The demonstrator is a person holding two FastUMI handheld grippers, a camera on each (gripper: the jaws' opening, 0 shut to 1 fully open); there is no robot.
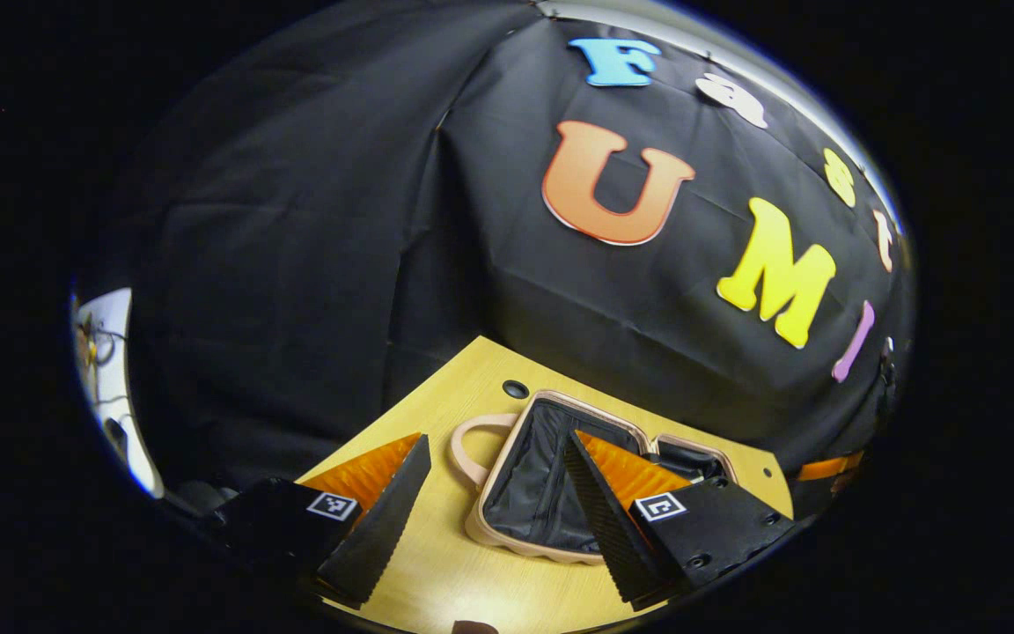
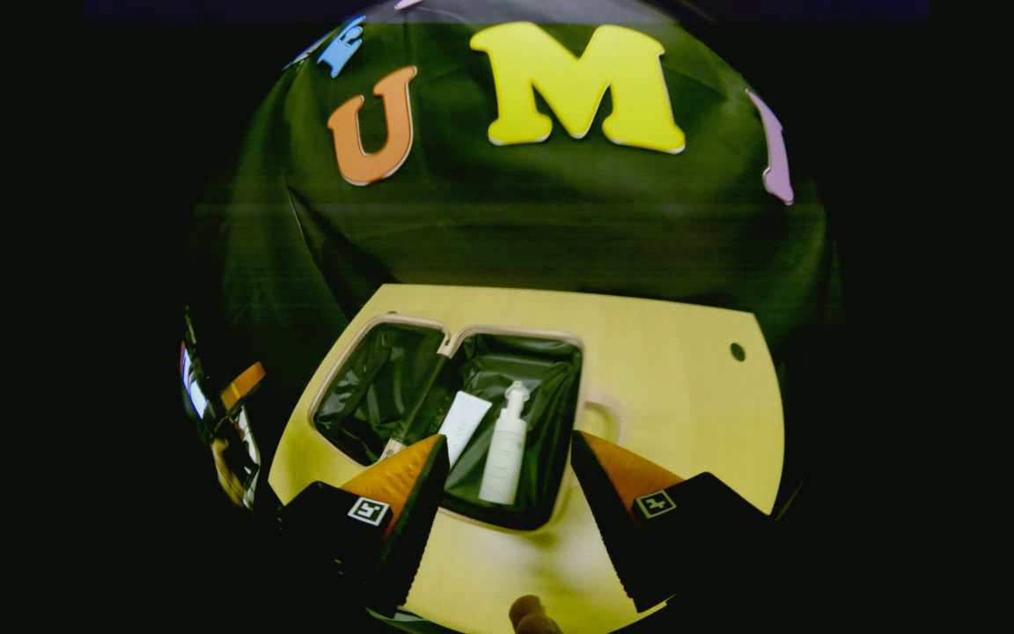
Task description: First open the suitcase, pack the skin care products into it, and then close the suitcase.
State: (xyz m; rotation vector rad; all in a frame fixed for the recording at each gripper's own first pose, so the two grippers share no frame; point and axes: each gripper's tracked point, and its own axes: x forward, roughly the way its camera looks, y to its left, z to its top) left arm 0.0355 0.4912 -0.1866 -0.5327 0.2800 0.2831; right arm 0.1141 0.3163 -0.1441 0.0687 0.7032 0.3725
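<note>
1. The left gripper (image 1: 494, 493) shows at the bottom of the left gripper view with its two fingers spread wide apart and nothing between them; bare tabletop and the near edge of the case show in the gap.

2. Just ahead of the left gripper, and partly behind its right-hand finger (image 1: 599, 519), lies the small pale pink hard-shell suitcase (image 1: 491, 493), open flat on the light yellow wooden table (image 1: 437, 572). Its near half shows a black fabric lining, and a looped pink carry handle (image 1: 467, 445) sticks out on the side toward the left-hand finger (image 1: 384, 519).

3. Beyond the case, a small dark round hole (image 1: 515, 388) sits in the tabletop near the far edge, where the black cloth wall rises.

4. The right gripper (image 2: 507, 519) shows at the bottom of the right gripper view, also spread wide and gripping nothing.

5. Straight ahead between its fingers lies the same open suitcase (image 2: 331, 374), both halves flat and lined in dark glossy fabric. In the half nearer the right gripper lie two skin care products side by side: a white pump bottle (image 2: 505, 453), nozzle pointing away, and a white squeeze tube (image 2: 463, 425) just beside it, toward the left-hand finger (image 2: 415, 519). The farther half looks bare.

6. Off beyond the right-hand finger (image 2: 604, 519), the table (image 2: 674, 396) stretches away with a small round hole (image 2: 738, 351) near its far corner.
</note>
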